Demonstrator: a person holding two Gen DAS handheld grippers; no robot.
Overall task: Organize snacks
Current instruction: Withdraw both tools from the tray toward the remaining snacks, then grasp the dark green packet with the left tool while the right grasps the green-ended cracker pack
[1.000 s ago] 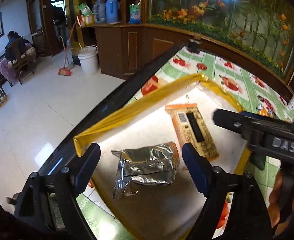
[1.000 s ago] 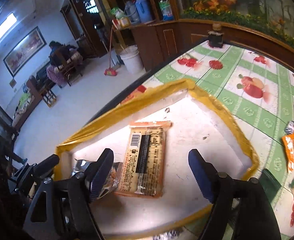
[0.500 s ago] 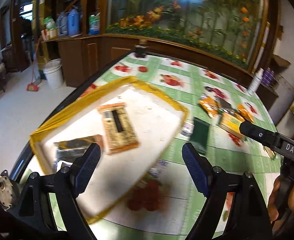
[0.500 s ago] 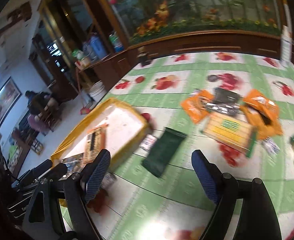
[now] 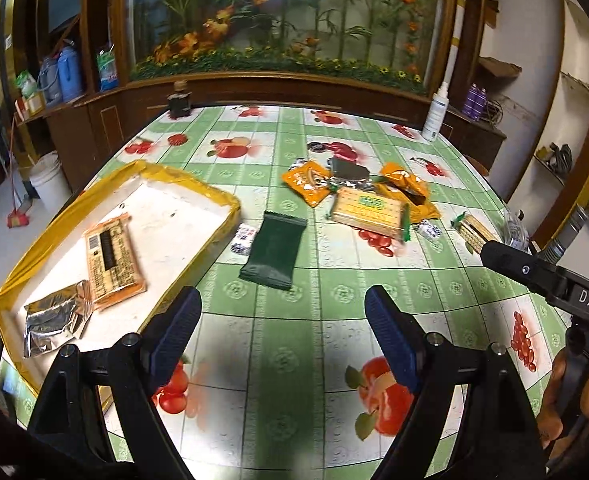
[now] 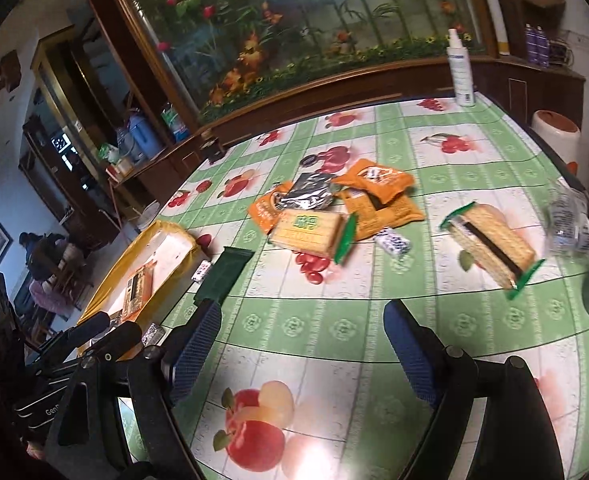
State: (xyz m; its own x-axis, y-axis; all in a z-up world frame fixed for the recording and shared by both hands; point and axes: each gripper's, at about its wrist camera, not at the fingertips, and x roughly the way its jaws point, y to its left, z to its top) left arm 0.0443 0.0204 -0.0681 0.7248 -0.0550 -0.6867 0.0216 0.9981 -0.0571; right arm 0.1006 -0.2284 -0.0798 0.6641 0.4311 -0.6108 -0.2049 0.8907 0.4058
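A: Start at the jaws. What do they hold?

B: Nothing. The left gripper point(image 5: 282, 332) has its jaws spread wide over bare worktop point(image 5: 334, 320), and the right gripper point(image 6: 302, 344) is the same; its jaws have just been opening, with nothing between them.

A: And the snacks?

B: Just ahead of the left jaws lies a dark green packet point(image 5: 274, 250), beside the rim of the tray point(image 5: 222, 222). Off to their left, inside the tray, sit an orange cracker pack point(image 5: 112, 260) and a silver pouch point(image 5: 54, 320).

A: So two are sorted?

B: I judge so. Farther ahead, a heap of orange bags point(image 6: 374, 196) and a yellow biscuit pack point(image 6: 308, 230) waits, and ahead-right of the right jaws lies a wafer pack point(image 6: 490, 246). A few small wrapped sweets may be there too; they are too blurred to be sure. Most of the job is left.
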